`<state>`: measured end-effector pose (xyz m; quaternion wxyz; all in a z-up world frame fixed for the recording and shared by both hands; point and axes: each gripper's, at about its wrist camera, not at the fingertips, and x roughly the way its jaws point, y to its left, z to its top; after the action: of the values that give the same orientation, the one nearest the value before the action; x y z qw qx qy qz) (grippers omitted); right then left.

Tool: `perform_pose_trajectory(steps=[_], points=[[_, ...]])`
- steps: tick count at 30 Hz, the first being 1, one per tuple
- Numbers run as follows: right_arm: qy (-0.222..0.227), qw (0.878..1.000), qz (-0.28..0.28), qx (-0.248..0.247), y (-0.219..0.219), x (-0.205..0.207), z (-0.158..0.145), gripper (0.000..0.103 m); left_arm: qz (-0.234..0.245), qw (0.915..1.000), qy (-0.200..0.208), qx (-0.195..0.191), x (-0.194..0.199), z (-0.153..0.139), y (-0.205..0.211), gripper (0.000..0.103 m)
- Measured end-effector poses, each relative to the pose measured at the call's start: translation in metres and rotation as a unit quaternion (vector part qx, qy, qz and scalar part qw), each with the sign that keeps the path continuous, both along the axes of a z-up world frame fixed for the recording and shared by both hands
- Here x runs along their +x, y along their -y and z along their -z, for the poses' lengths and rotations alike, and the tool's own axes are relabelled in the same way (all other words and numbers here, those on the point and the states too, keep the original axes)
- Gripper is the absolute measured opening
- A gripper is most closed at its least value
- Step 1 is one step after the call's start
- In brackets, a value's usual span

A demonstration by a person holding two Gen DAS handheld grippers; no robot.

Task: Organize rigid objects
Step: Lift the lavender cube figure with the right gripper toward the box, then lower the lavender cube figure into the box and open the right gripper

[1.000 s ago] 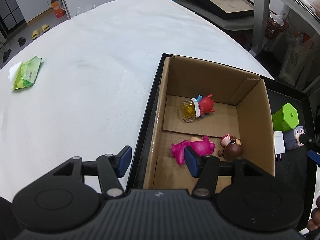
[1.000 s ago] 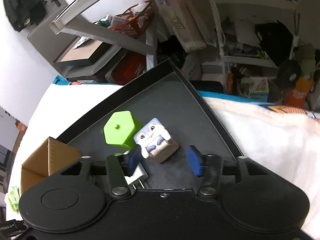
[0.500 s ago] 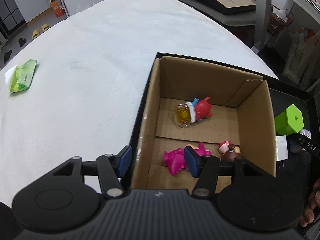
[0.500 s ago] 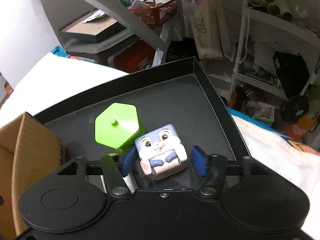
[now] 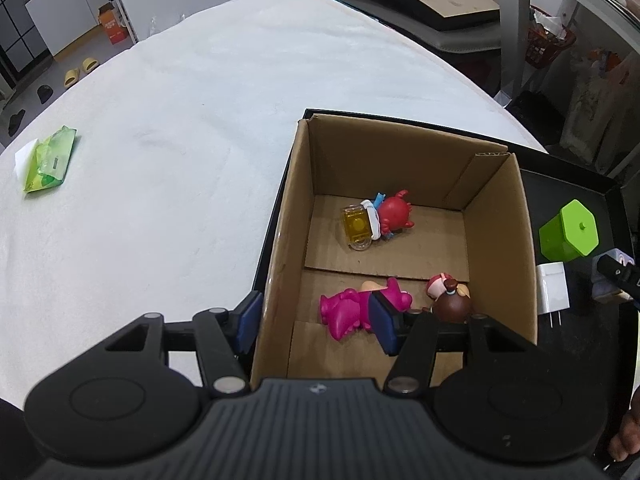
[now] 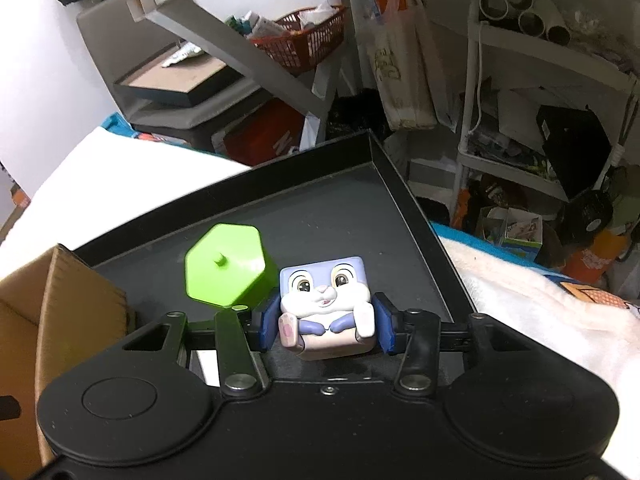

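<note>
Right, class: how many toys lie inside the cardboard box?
3. A red figure with a yellow mug lies at the far end; a pink one and a brown-headed one lie nearer. The left tongs may hide more.

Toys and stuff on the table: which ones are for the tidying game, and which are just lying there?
For the tidying:
- brown cardboard box
- pink plastic figure, red figure with yellow mug, brown-haired doll
- purple bunny cube, between the right tongs
- green hexagonal block
- white plug charger
- black tray

Just lying there:
- green wipes packet
- white tablecloth
</note>
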<state>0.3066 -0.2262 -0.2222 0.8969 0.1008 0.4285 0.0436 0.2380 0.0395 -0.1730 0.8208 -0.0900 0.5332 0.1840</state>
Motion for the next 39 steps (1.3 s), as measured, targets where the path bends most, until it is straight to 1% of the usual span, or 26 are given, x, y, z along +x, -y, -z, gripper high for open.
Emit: perform_pose_trajectory(steps=[3, 6, 9, 14, 22, 29, 39], points=[[0.004, 1.000, 0.004, 0.015, 0.004, -0.005, -0.007, 0.046, 0.000, 1.0000, 0.004, -0.005, -0.004, -0.002, -0.001, 0.057], [0.012, 1.000, 0.000, 0.010, 0.003, -0.011, -0.015, 0.046, 0.001, 0.9999, 0.009, -0.012, -0.008, -0.005, -0.003, 0.057], [0.016, 1.000, -0.003, 0.022, 0.003, -0.018, -0.024, 0.046, 0.001, 0.9997, 0.014, -0.019, -0.013, -0.007, -0.007, 0.057], [0.031, 0.999, -0.015, 0.017, -0.006, -0.029, -0.041, 0.046, -0.005, 0.9993, 0.020, -0.032, -0.021, -0.007, -0.017, 0.057], [0.036, 0.998, -0.031, 0.050, -0.023, -0.044, -0.068, 0.046, 0.008, 0.9983, 0.032, -0.048, -0.033, -0.005, -0.028, 0.056], [0.054, 0.996, -0.062, 0.034, -0.056, -0.055, -0.093, 0.046, 0.016, 0.9965, 0.047, -0.068, -0.040, 0.006, -0.041, 0.056], [0.053, 0.994, -0.101, 0.000, -0.105, -0.064, -0.106, 0.046, 0.039, 0.9925, 0.072, -0.091, -0.041, 0.019, -0.053, 0.056]])
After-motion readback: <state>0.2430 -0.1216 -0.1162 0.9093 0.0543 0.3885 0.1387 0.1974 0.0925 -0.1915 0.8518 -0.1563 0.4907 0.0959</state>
